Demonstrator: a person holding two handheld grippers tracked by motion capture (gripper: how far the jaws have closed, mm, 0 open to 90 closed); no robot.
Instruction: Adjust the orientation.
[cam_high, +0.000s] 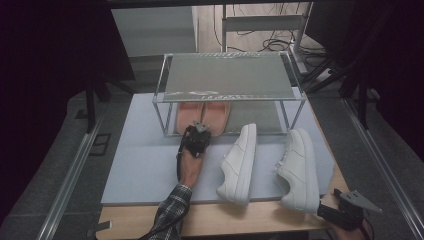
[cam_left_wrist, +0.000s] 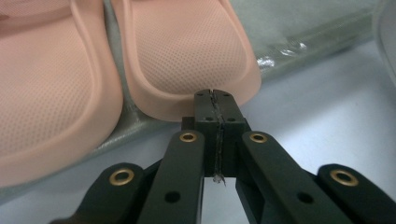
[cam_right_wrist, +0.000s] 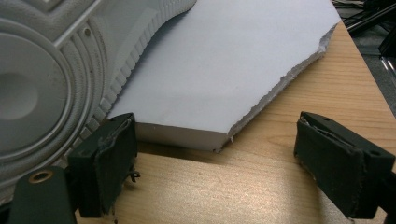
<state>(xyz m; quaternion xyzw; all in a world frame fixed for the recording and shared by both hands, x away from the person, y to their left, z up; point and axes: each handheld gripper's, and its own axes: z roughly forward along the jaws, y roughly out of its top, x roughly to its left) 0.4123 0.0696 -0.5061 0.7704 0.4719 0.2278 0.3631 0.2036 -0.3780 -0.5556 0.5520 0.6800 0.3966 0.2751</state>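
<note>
Jaws of your left gripper (cam_left_wrist: 213, 95) are pressing together, empty, against the pink slipper (cam_left_wrist: 187, 51); you're risking shoving it crooked. Your right gripper (cam_right_wrist: 215, 163) is gaping beside the white sneaker (cam_right_wrist: 42, 79).

Two pink slippers (cam_left_wrist: 182, 51) lie side by side – soles down – on the rack's lower shelf (cam_high: 270, 117).

Probably a lab: dark curtains (cam_high: 45, 75), floor cables (cam_high: 270, 42), aluminium rails (cam_high: 70, 175).
</note>
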